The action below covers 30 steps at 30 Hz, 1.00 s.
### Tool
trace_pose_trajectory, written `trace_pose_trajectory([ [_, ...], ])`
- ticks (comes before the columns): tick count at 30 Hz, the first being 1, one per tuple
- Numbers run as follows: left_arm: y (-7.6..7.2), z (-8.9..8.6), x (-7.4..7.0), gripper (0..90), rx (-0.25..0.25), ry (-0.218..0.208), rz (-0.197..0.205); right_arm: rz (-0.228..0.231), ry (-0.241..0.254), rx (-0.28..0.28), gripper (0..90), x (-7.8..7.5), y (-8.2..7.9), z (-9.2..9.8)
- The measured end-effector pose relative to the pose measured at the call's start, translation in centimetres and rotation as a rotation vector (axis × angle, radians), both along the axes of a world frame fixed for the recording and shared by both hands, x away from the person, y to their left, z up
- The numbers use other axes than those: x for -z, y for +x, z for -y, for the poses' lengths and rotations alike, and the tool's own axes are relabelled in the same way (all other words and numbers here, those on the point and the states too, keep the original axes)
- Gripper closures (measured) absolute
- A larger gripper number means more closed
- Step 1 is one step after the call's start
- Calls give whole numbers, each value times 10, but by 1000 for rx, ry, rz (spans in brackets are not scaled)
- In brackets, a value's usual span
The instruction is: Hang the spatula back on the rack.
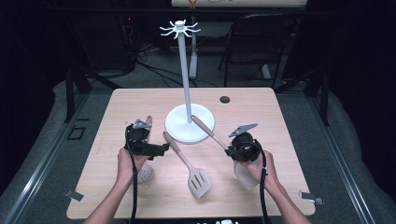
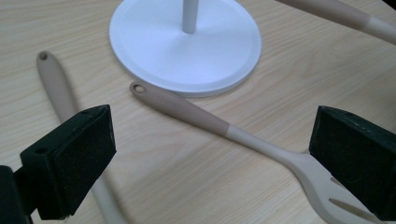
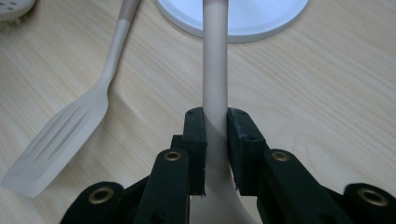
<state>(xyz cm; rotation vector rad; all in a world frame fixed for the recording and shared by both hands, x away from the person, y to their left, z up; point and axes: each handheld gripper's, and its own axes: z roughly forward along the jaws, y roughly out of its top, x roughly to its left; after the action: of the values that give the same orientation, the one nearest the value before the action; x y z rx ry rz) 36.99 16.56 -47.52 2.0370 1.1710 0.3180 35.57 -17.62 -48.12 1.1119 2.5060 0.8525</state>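
Observation:
A white utensil stand [image 1: 186,84] with hooks on top rises from a round base [image 1: 180,128] at the table's middle. A beige slotted spatula [image 1: 194,170] lies flat in front of it. My right gripper [image 1: 235,148] is shut on the handle of a second beige utensil [image 1: 208,130], which points toward the base; in the right gripper view the pads [image 3: 196,135] squeeze that handle [image 3: 215,70]. My left gripper [image 1: 148,142] hovers open over a perforated spoon [image 1: 145,174]. Seen from the left gripper [image 2: 210,154], the spatula handle [image 2: 187,109] lies between the wide jaws, untouched.
The light wooden table [image 1: 261,112] has a small dark hole [image 1: 225,99] at the back right. The spoon's handle [image 2: 56,84] lies left of the spatula. A black chair [image 1: 261,42] and cables stand on the floor beyond the table.

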Motion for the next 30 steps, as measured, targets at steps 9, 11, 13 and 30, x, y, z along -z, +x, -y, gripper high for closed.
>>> trace_pose_trajectory([
  [9,7,12,0,11,21,-28,-21,22,2,-18,785,-7,10,-14],
  [11,8,14,-1,15,23,-30,-23,25,3,-22,786,-8,11,-18],
  [13,10,18,-1,20,26,-36,-28,30,8,-29,785,-8,12,-21],
  [30,28,58,-5,83,89,-57,-43,81,15,-53,786,-10,14,-34],
])
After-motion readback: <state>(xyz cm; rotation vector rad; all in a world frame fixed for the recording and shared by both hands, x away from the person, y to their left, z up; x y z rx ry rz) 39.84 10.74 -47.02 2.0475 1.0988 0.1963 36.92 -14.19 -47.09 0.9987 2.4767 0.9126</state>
